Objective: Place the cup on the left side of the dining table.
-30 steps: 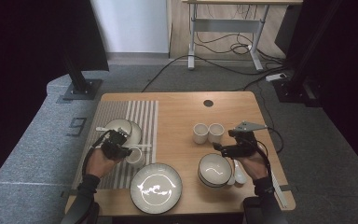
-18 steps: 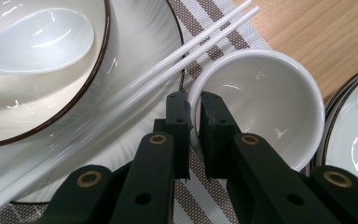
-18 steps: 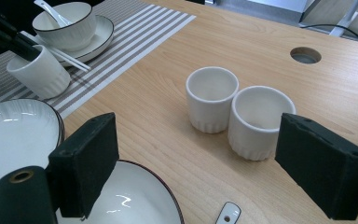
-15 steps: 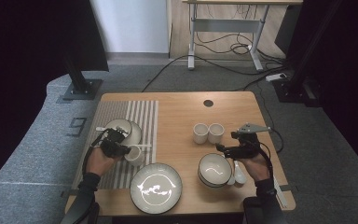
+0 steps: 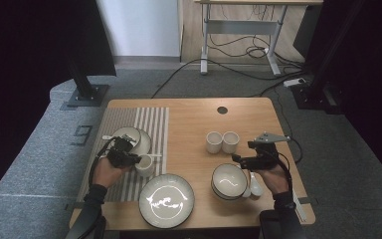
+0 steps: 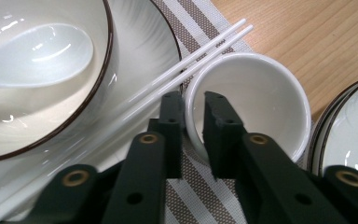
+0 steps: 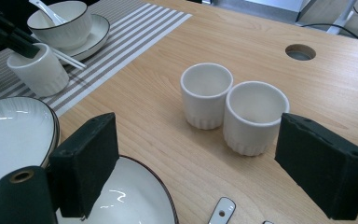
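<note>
Place setting approx. half done: L cup (image 6: 261, 100) down on striped mat (image 5: 149, 122), L fingers (image 6: 193, 114) straddling its rim.

L gripper (image 5: 122, 154): fingers narrow, one inside the cup, one outside, have just been easing open; pads look barely off the wall, so release judged under way. Cup sits upright just beside saucer (image 5: 142, 144), chopsticks (image 6: 200, 56) alongside. R gripper (image 7: 214, 163): fingers wide, nothing held, hovering over R bowl (image 5: 229, 180), facing the spare cups (image 7: 233, 107). Count: cups 3 (1 on mat, 2 mid-counter (image 5: 194, 112), touching); bowls 2; spoons 2; large plate (image 5: 166, 200) 1, poss. stacked; saucer 1; chopsticks 1 pr. Left, in my judgement: R side setting, a spare cup to place there.
</note>
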Available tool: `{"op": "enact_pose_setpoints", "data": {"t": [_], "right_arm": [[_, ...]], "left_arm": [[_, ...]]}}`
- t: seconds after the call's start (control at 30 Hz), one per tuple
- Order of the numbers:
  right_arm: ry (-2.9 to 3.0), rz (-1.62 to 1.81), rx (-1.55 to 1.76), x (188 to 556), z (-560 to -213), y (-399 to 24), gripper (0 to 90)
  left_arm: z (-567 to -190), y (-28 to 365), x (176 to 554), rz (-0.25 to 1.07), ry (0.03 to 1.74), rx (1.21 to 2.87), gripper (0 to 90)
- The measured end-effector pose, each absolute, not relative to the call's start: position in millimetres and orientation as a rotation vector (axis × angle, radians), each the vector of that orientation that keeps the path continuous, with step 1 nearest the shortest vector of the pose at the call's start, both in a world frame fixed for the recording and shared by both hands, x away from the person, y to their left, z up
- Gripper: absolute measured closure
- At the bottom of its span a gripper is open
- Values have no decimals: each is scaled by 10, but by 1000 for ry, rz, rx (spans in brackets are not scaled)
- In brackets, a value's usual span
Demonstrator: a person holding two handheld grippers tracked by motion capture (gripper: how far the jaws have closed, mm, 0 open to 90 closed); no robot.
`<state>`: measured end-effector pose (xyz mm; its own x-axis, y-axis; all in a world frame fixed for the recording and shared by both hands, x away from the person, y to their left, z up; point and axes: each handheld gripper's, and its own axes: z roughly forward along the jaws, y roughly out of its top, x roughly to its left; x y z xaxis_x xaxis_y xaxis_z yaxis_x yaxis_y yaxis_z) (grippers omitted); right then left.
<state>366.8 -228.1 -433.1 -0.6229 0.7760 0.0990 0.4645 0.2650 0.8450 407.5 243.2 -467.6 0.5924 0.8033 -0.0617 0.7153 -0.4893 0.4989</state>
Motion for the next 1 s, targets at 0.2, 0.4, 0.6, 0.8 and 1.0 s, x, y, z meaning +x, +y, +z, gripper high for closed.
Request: {"op": "enact_pose_setpoints", "data": {"t": [0.2,0.4,0.6,0.8,1.0], "right_arm": [[2205,1286,1121,3659,-4333,-2283,131],[2211,1265,1107,3649,-4334,-2274,130],[2209,1246,1101,3623,-4324,-2286,130],[2197,1249,1107,3599,-4308,-2332,130],[2202,1237,1112,3583,-4326,-2360,130]], "left_arm": [[-4673,2464,4055,267,1186,2305,598],[-4659,2499,3991,309,1112,2278,473],[-4652,2575,3935,328,1089,2206,339],[-4617,2665,3875,335,1062,2134,250],[-4660,2658,3811,304,1015,2103,172]]}}
